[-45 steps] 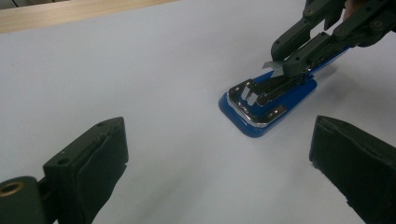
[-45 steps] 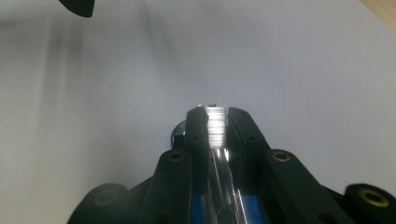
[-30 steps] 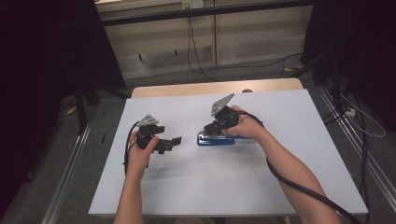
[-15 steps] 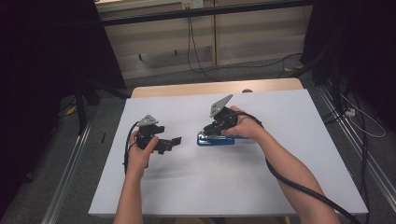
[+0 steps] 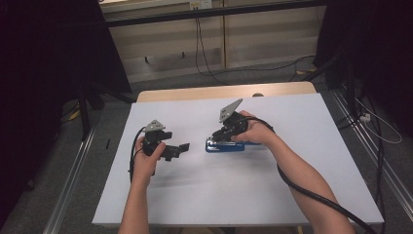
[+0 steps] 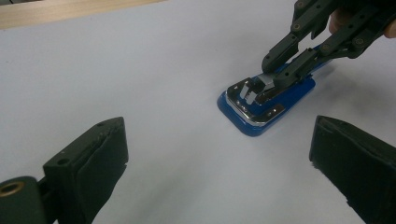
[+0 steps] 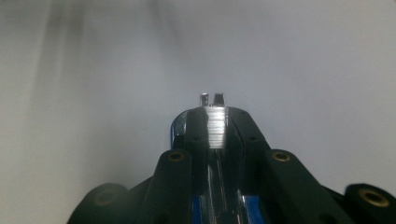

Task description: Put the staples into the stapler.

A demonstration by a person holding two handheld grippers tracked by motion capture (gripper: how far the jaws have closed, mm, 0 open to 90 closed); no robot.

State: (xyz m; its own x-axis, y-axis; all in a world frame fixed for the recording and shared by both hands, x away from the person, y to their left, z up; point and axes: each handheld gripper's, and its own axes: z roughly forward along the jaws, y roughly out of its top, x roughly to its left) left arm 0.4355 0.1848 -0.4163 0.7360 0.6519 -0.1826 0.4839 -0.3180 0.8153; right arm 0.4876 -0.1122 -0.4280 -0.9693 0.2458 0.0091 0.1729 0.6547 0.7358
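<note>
Lying flat on the white table (image 5: 292, 195), a blue stapler (image 5: 225, 146) serves as the landmark. Pinching the metal arm on top of that stapler, the right gripper (image 6: 271, 81) has its jaws pressed together on it from above. Just left of the stapler, the left gripper (image 5: 181, 148) hovers with its jaws spread wide and nothing between them, pointing toward the stapler's front end.

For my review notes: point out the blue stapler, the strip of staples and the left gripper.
blue stapler (image 6: 261, 119): left gripper view, on its blue base near the front end.
strip of staples (image 7: 216, 126): right gripper view, on the silvery strip between the jaws.
left gripper (image 5: 176, 150): high view, midway between its fingertips.
</note>
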